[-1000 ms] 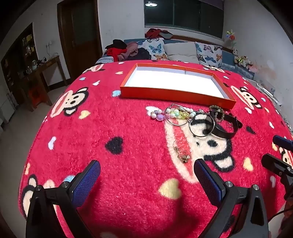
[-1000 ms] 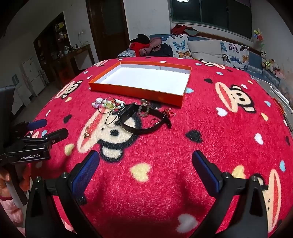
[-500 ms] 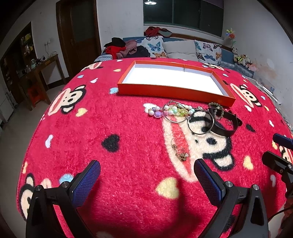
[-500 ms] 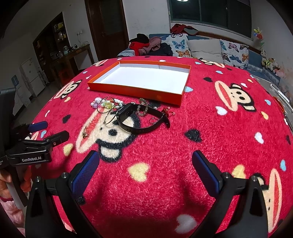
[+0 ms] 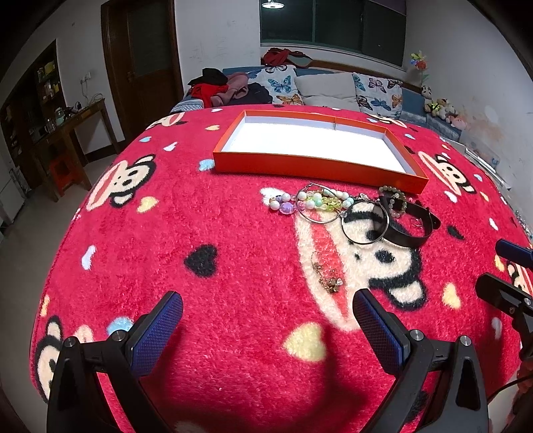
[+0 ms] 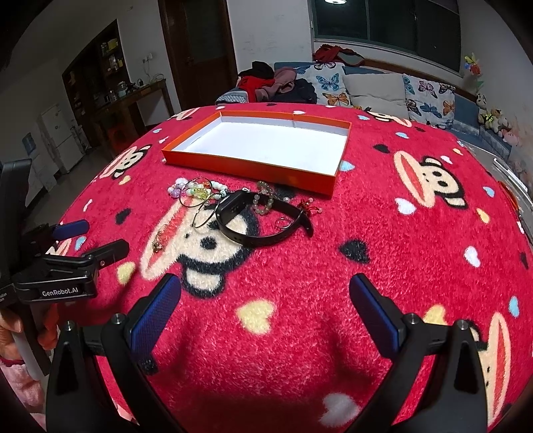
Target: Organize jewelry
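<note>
Both cameras have edged closer to the jewelry [image 5: 349, 210] at center frame below the orange tray [image 5: 319, 168], left tongs [image 5: 266, 328] and right tongs [image 6: 265, 311] wide open and empty; tangled pieces could lift together.

Ceiling lamp [image 5: 272, 4] lit; sharp centre, fisheye-warped dark corners.

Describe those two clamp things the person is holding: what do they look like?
Both are alike. The left tool and the right tool each have black angular arms with silver screws, ending in flat fingers faced with blue textured pads. Seen from the right camera, the left tool's black body carries white "GenRobot.AI" lettering. A pink sleeve shows at the edge.
</note>
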The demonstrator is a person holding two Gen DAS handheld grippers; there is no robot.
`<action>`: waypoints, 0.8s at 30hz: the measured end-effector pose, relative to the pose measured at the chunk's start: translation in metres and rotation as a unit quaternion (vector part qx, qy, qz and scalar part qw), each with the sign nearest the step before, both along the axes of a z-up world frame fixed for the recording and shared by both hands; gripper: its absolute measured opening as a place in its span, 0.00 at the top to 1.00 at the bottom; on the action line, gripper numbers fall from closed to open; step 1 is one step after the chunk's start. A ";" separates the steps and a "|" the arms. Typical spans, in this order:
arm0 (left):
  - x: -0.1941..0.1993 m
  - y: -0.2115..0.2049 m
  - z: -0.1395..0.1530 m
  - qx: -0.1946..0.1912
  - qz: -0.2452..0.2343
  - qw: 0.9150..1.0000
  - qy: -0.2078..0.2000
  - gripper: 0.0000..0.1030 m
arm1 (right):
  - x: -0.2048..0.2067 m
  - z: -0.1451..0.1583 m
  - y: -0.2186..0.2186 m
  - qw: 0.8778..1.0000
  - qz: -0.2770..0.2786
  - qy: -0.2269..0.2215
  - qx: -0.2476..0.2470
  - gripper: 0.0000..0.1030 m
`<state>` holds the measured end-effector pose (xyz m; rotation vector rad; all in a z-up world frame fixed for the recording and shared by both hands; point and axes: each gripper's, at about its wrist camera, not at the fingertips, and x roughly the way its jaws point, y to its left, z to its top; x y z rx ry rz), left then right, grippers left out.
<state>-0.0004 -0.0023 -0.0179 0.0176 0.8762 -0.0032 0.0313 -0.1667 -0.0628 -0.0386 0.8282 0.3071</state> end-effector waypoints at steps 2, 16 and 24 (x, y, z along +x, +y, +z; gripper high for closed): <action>0.000 0.000 0.000 0.001 -0.002 1.000 -0.002 0.00 | 0.000 0.000 0.000 1.000 0.000 0.000 0.000 0.01; 0.000 0.000 -0.005 -0.013 -0.025 1.000 -0.005 0.02 | 0.002 -0.003 0.001 1.000 0.000 0.004 -0.001 0.01; 0.002 -0.009 -0.011 -0.050 -0.065 0.997 -0.005 0.23 | 0.006 -0.008 -0.002 1.000 -0.003 0.012 0.002 0.01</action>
